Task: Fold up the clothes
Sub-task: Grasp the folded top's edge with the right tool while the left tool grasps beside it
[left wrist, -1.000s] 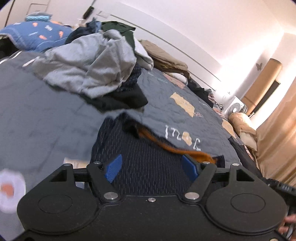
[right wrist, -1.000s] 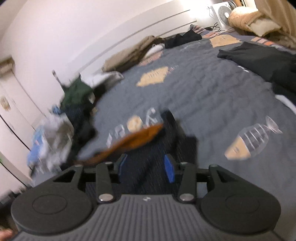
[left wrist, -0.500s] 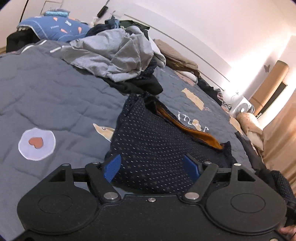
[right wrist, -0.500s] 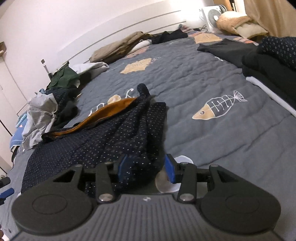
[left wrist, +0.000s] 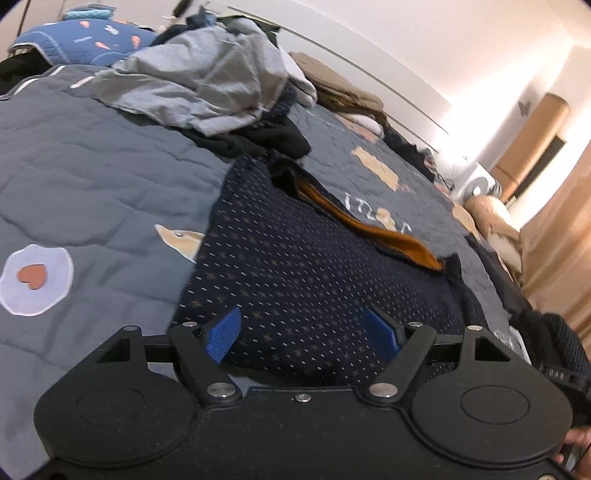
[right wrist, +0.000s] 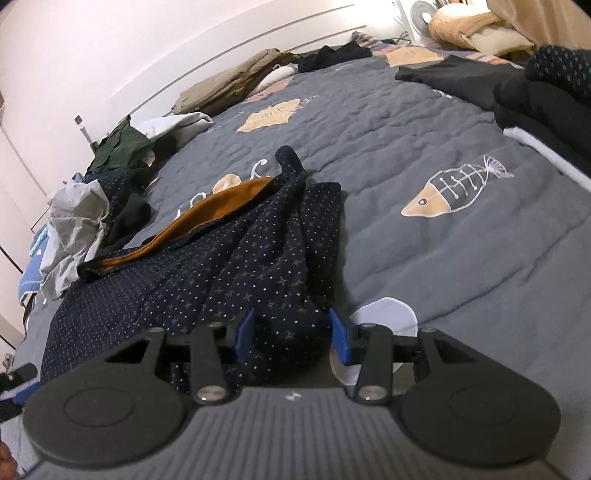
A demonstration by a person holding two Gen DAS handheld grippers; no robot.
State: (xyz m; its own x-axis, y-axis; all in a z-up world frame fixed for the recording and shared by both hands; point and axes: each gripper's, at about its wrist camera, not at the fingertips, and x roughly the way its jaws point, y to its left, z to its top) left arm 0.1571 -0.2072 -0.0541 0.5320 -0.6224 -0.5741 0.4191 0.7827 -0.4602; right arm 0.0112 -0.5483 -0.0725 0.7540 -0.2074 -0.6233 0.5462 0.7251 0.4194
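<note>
a bed covered by a grey quilt (right wrist: pixel 424 155) with fish and egg patches fills both views. a pale headboard (right wrist: pixel 258 48) with long horizontal grooves runs behind it, under a plain white wall (left wrist: pixel 388 33). at two o'clock in the left view stand a white fan (left wrist: pixel 478 184), tan curtains (left wrist: pixel 561 229) and warm light.

Landmark: dotted garment (right wrist: pixel 236 266), flat on the quilt (right wrist: pixel 424 155).
Behind it, left: clothes heap (left wrist: pixel 207 85).
Behind, along the headboard: folded trousers (right wrist: pixel 236 81).
Right: dark stack (right wrist: pixel 543 99).
</note>
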